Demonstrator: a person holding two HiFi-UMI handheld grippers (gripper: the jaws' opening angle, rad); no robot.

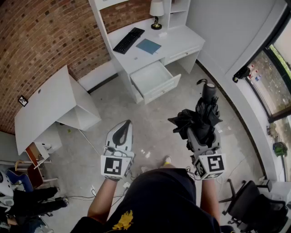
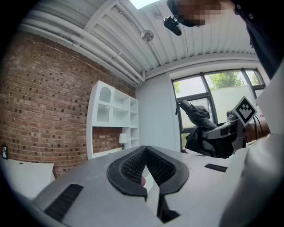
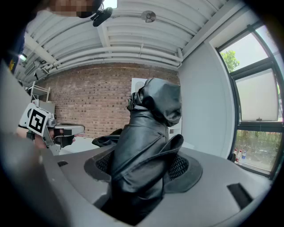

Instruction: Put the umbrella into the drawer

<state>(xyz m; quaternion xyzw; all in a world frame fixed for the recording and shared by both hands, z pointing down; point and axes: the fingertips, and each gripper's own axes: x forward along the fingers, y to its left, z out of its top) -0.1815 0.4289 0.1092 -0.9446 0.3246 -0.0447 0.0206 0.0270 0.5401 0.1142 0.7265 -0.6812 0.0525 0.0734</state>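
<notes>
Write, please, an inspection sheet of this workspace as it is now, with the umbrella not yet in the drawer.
Surface: white desk across the floor from the person.
Job's things: black folded umbrella held in the right tool; drawer pulled open, nothing seen inside.
Clutter: keyboard, blue pad and lamp on the desk.
Tools: left tool shut, empty; right tool shut on the umbrella.
Cables: loose cables on the floor at lower left.
Surroundings: brick wall, window, office chair, second white table.
</notes>
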